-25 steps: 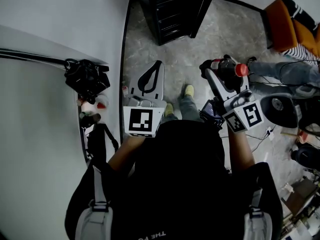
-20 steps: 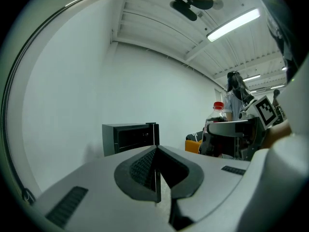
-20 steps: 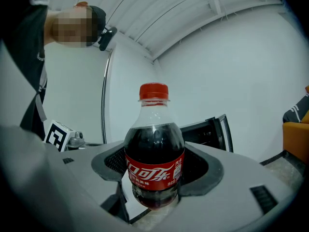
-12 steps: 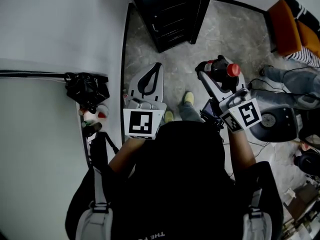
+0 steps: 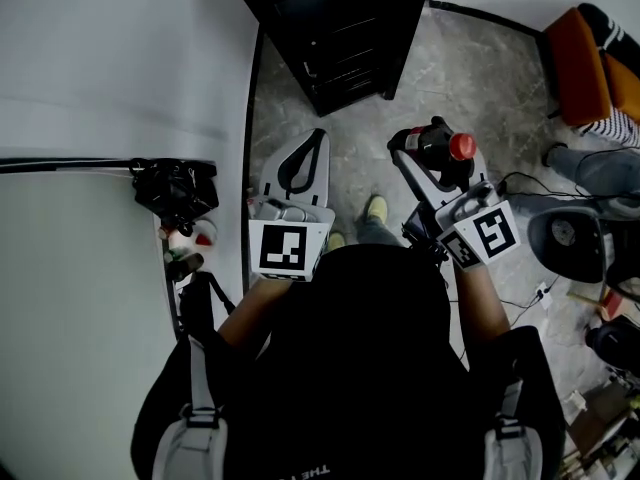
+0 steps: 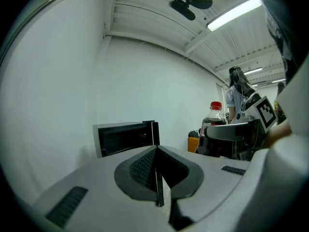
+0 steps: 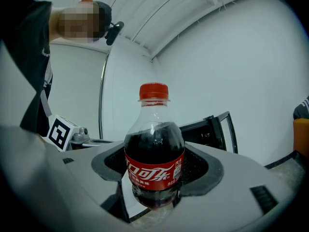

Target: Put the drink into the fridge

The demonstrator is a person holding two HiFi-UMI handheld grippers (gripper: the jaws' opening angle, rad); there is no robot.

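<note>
Jaws of the right gripper [image 5: 432, 144] clamp the lower body of the bottle [image 7: 154, 151], which stands upright with its red cap [image 7: 153, 91] on top, out in front of the person above the marbled floor [image 5: 300, 98]. Left gripper [image 6: 155, 151] jaws are pressed together with nothing between them, and it hangs beside the right one at about the same height. Ahead, by the white wall, a black fridge [image 5: 335, 28] stands with its door [image 7: 221, 125] open, well apart from the bottle.
</note>
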